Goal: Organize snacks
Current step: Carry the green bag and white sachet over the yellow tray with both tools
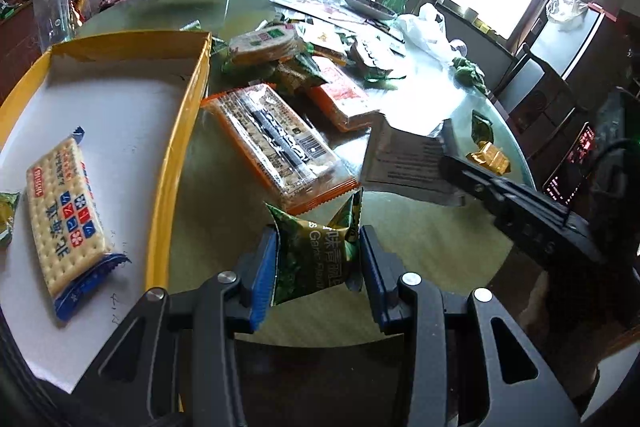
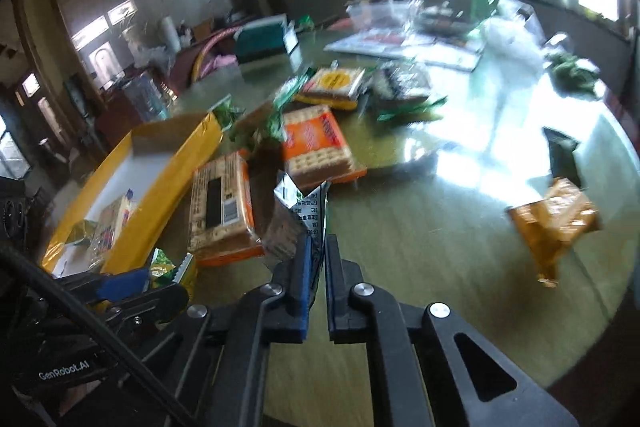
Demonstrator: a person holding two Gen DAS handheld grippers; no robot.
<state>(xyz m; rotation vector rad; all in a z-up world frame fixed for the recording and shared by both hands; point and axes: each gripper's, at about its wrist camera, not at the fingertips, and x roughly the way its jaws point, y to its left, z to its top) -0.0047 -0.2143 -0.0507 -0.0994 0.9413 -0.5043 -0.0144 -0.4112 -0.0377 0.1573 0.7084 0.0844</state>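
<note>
Left gripper (image 1: 318, 269) and right gripper (image 2: 316, 269): black angular frames, blue finger pads, silver round screws; "GenRobot.AI" lettering, black cable.

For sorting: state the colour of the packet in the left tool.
Green packet; clearest in left wrist view.

Landmark: yellow box (image 1: 176, 147), white floor, open top. Inside it: blue-ended cracker pack (image 1: 66, 211) lying flat. Just right of box: orange cracker pack (image 1: 276, 147), barcode side up. Beyond that, second orange pack (image 1: 344, 99). Green pea packet (image 1: 316, 259) upright, off the table. Silver sachet (image 2: 296, 219) crumpled, raised. Gold packet (image 2: 556, 223) far right.
</note>
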